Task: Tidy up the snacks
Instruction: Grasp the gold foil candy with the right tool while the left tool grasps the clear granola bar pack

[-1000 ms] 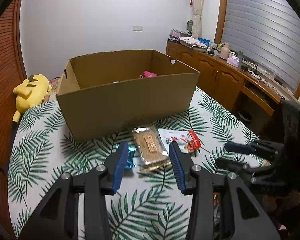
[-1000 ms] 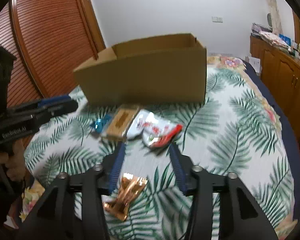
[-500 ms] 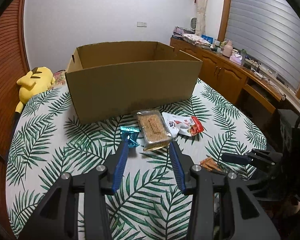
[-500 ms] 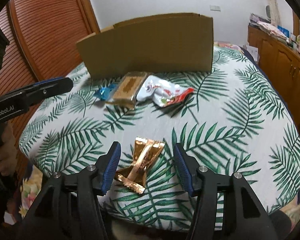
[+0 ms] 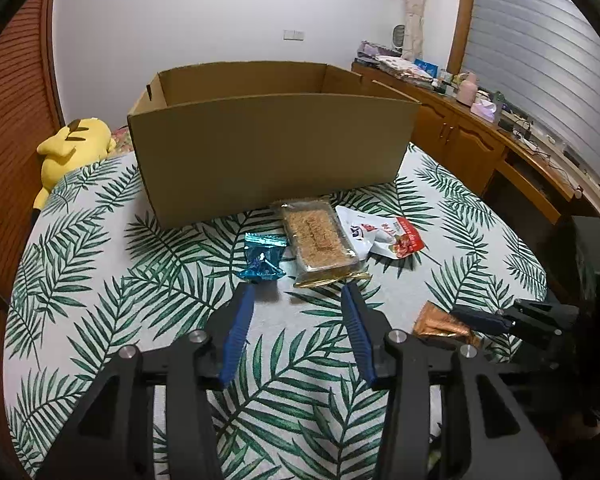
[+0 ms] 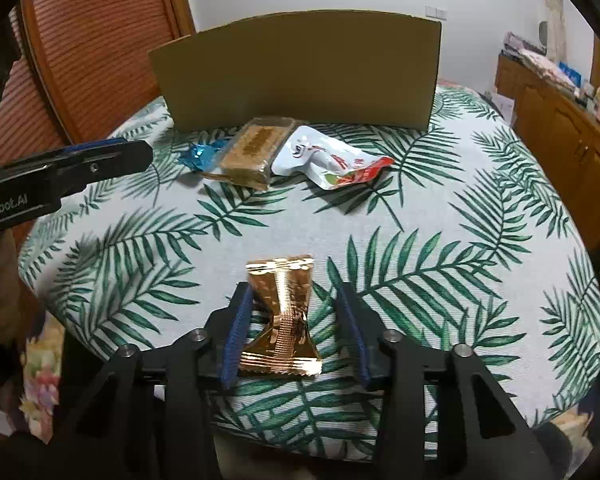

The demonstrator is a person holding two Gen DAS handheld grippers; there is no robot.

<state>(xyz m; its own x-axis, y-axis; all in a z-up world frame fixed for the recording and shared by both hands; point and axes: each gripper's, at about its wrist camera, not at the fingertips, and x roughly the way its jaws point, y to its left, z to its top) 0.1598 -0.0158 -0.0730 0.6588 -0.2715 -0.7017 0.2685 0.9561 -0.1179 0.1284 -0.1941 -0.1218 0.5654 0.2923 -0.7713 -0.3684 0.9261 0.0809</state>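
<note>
Right gripper (image 6: 294, 294) angled down over the near table edge, jaws just closing around the gold snack packet (image 6: 282, 312), left pad touching, right pad apart, not clamped. Packet's long axis points toward the cardboard box (image 6: 300, 76). Left gripper (image 5: 298, 294) tilted down, released, near the blue candy (image 5: 262, 258).

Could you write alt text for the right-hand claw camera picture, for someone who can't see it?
The right claw straddles a gold snack packet on a palm-leaf tablecloth, its jaws just closing in, not yet pressing it. Beyond lie a blue packet, a brown bar and a white-red pouch before a cardboard box.
</note>
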